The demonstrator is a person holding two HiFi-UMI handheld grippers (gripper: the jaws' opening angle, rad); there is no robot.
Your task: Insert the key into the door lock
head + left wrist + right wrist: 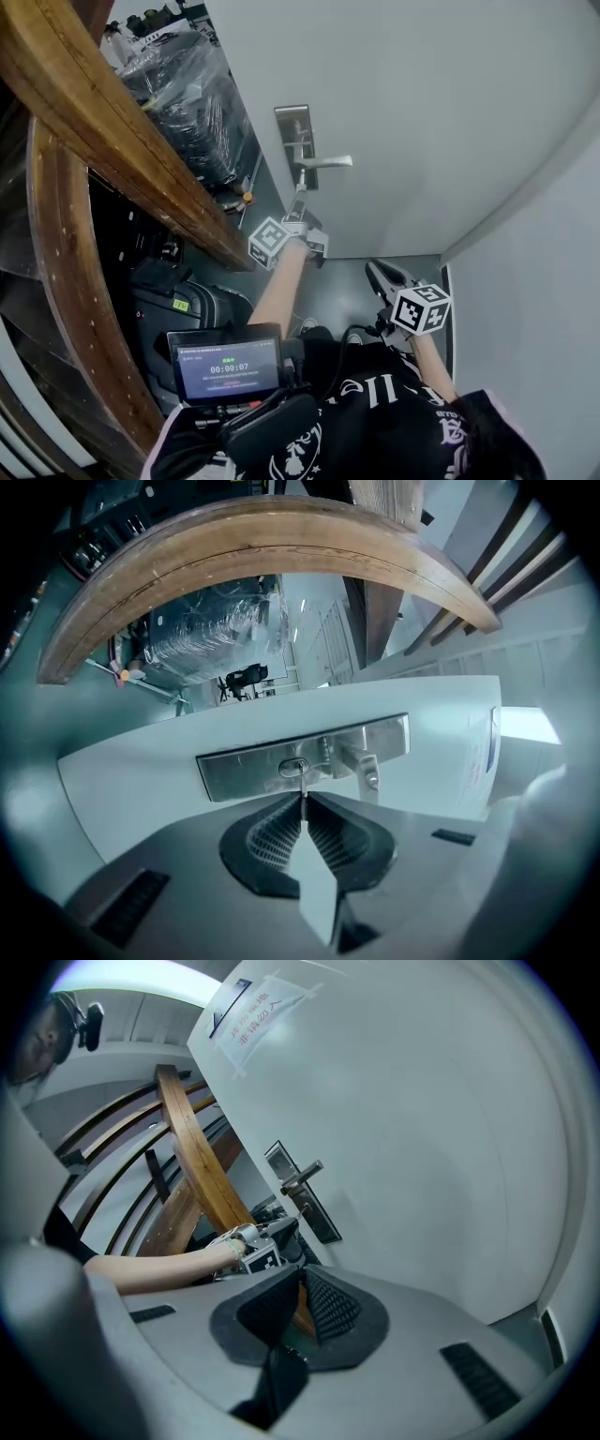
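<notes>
A steel lock plate (296, 139) with a lever handle (324, 162) is on the white door (422, 112). My left gripper (299, 208) reaches up to the plate, shut on a thin metal key (303, 784). In the left gripper view the key's tip is at the keyhole (293, 766), just left of the handle (362, 766); how deep it sits I cannot tell. My right gripper (382, 276) hangs lower, away from the door, its jaws (302, 1296) shut with nothing between them. The right gripper view shows the left gripper (270, 1234) below the lock plate (306, 1194).
A curved wooden handrail (112, 131) runs along the left. Plastic-wrapped goods (187, 94) stand beyond it. A screen with a timer (225, 367) sits at the person's chest. A grey wall (544, 309) meets the door on the right. A paper notice (248, 1012) is taped on the door.
</notes>
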